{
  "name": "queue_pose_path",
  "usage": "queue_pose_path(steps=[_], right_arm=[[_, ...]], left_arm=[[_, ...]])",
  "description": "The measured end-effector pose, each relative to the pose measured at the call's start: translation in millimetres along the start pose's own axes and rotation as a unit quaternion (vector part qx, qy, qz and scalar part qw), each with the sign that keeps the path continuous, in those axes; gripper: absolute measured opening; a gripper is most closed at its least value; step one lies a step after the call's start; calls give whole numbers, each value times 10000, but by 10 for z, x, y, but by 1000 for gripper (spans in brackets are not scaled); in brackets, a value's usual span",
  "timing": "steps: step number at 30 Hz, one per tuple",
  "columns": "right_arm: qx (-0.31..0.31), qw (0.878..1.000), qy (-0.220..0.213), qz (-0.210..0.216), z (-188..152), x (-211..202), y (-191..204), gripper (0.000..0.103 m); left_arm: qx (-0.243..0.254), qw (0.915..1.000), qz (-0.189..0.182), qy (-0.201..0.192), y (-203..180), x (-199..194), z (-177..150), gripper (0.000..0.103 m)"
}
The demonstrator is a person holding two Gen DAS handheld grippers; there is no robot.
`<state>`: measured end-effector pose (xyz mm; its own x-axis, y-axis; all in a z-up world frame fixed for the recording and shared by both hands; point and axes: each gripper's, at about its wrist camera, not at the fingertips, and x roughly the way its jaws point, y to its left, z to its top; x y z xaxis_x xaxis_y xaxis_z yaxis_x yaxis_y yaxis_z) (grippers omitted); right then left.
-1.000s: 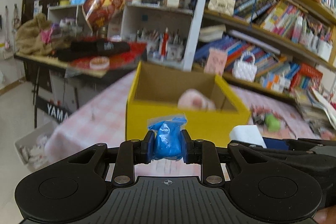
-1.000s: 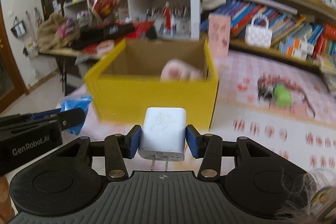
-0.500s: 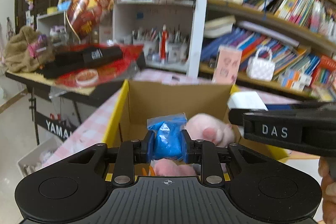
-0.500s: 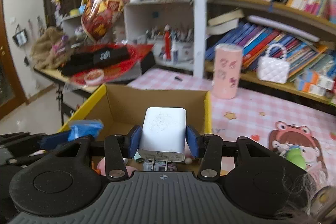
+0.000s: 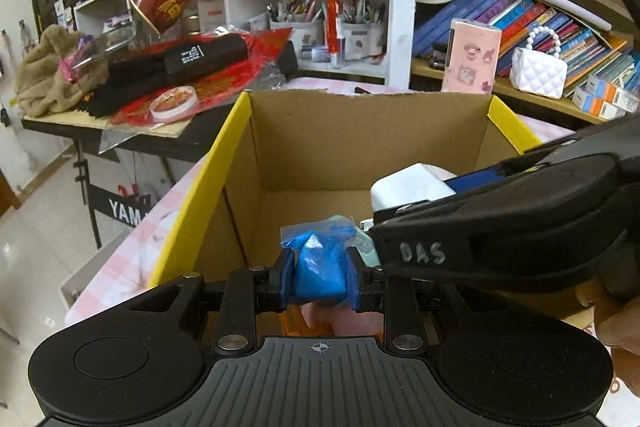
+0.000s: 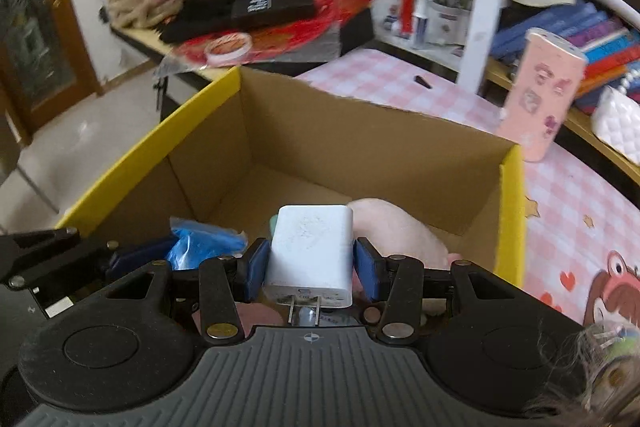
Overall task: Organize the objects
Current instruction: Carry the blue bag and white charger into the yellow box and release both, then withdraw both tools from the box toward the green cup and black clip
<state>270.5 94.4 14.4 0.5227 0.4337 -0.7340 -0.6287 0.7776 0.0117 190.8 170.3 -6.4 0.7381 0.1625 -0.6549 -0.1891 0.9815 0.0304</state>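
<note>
My left gripper (image 5: 319, 277) pinches a blue bag (image 5: 320, 273), right gripper (image 6: 311, 269) clamps a white charger (image 6: 310, 255), over the yellow box (image 6: 360, 147); only the right view shows the pink plush (image 6: 400, 231).

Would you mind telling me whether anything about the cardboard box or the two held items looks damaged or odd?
The box's far top edge is ragged, as if a flap was torn off. Otherwise nothing stands out: the left tongs grip the blue bag and the right tongs grip the white charger squarely above the box.
</note>
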Motion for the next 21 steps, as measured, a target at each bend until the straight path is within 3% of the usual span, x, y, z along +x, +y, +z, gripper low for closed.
queue_pose_path(steps=[4,7,8,12,18,21], right_arm=[[-243,9997,22,1,34,46,39,43],[-116,9998,-55,167,64,58,1,46],[-37,9998,-106,184,71,42,-15,50],[191,9990,-324,237,125,-67,-73,51],[498,9949,-877,-26,92,-434,-165,52],[589,9911,-1155,-289,3,-630,-183,53]], left_arm=[[-12,10000,14,27,5,32,8,31],[-85,9999,-55,-18,16,25,18,49],[-132,9998,-121,-58,22,3,18,53],[-112,9997,-112,-191,-7,-81,36,60],[-139,9979,-91,-627,26,-330,85,81],[-166,9965,-54,-821,70,-470,79,83]])
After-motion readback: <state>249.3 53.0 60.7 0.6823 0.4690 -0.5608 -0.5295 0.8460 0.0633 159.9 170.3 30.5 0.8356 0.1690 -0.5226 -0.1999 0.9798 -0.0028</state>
